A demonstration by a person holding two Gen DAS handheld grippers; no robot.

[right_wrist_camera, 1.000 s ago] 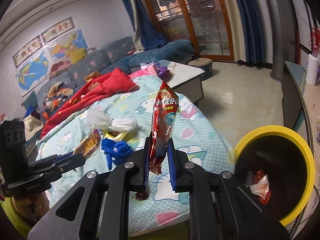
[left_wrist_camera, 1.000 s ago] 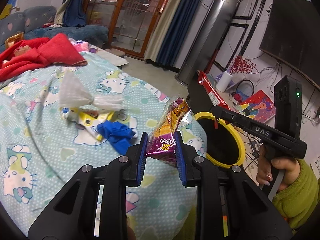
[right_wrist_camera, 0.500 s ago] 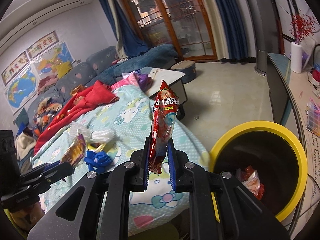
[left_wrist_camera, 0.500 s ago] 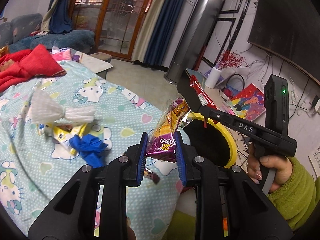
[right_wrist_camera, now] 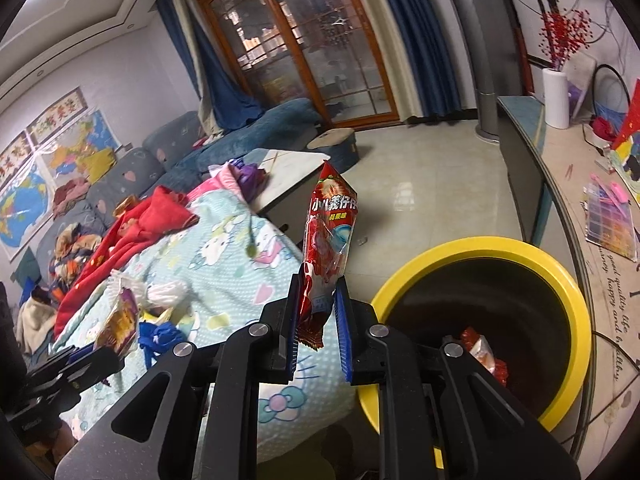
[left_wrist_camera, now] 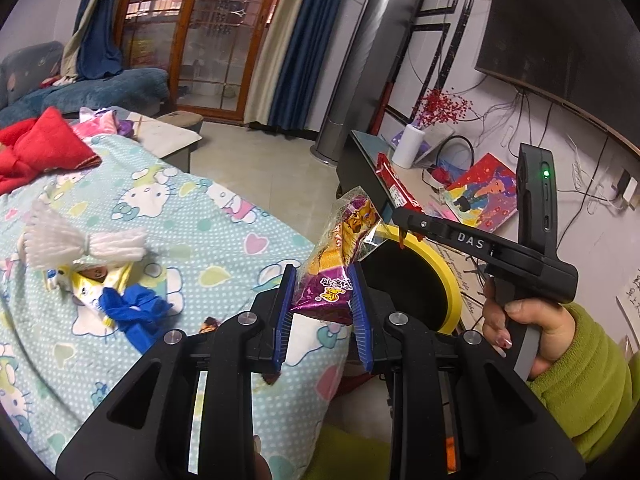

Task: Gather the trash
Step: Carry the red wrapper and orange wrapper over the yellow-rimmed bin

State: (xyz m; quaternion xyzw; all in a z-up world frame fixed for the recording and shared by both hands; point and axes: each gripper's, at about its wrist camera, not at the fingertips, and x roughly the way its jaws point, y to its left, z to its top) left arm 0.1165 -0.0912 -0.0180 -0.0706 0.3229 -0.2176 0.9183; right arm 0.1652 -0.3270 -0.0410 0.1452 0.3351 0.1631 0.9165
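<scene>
My left gripper (left_wrist_camera: pixel 323 280) is shut on a purple and orange snack wrapper (left_wrist_camera: pixel 340 264) and holds it over the bed's edge, just left of the yellow-rimmed black bin (left_wrist_camera: pixel 440 268). My right gripper (right_wrist_camera: pixel 318 300) is shut on a red snack wrapper (right_wrist_camera: pixel 326 236), upright, just left of the bin (right_wrist_camera: pixel 568 292), which holds some wrappers (right_wrist_camera: pixel 482 354). On the bed lie a white tissue bundle (left_wrist_camera: pixel 80 240), a yellow wrapper (left_wrist_camera: pixel 86 286) and a blue crumpled piece (left_wrist_camera: pixel 134 308).
The Hello Kitty bed cover (left_wrist_camera: pixel 192 216) fills the left. Red clothes (left_wrist_camera: pixel 36 152) lie at its far end. A TV stand (right_wrist_camera: pixel 560 184) with a white roll (right_wrist_camera: pixel 556 96) and papers runs behind the bin. A sofa (right_wrist_camera: pixel 256 136) and tiled floor (right_wrist_camera: pixel 432 188) lie beyond.
Both grippers have moved right, away from the bed and toward the bin, each still holding its wrapper. The bin now looks nearer and larger in the right wrist view.
</scene>
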